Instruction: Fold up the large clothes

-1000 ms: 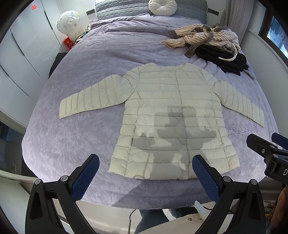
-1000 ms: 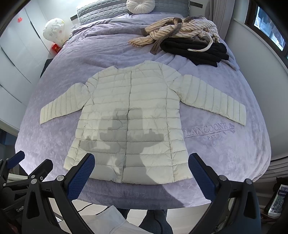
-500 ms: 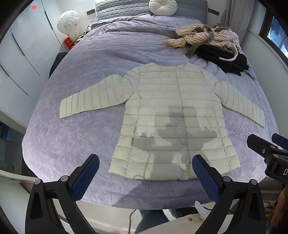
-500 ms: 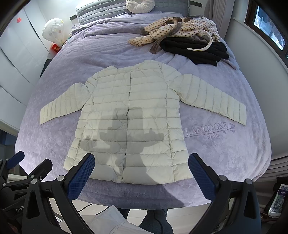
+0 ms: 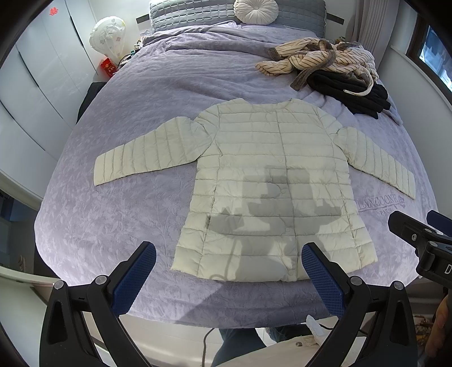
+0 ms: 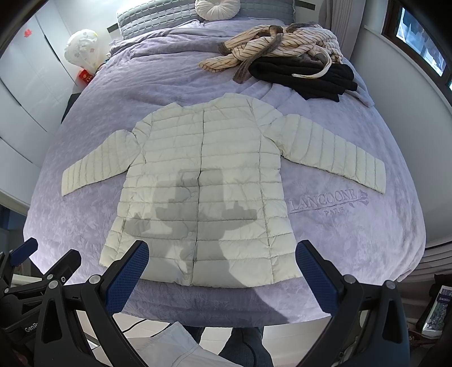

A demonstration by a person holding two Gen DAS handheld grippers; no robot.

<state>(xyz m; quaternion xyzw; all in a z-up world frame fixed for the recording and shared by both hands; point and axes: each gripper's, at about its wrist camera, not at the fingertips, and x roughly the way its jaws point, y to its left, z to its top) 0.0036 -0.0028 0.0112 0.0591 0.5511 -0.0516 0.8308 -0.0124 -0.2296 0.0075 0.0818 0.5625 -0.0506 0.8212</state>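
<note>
A cream quilted puffer jacket [image 5: 271, 180] lies flat, front up, on the lilac bedspread [image 5: 135, 214], sleeves spread to both sides and hem toward me. It also shows in the right wrist view [image 6: 203, 180]. My left gripper [image 5: 226, 271] is open and empty, held above the bed's near edge by the hem. My right gripper [image 6: 220, 271] is open and empty too, beside the left one. The right gripper's body shows at the right edge of the left wrist view [image 5: 418, 240]. The left gripper's body shows at the lower left of the right wrist view [image 6: 36, 271].
A striped beige garment [image 5: 319, 59] and a black garment [image 5: 353, 93] are piled at the bed's far right. A round cushion [image 5: 255, 10] and grey pillows lie at the head. White wardrobes [image 5: 36, 84] stand left. A wall with a window [image 5: 432, 50] is right.
Nothing has visibly changed. Both grippers hold still above the near edge of the bed.
</note>
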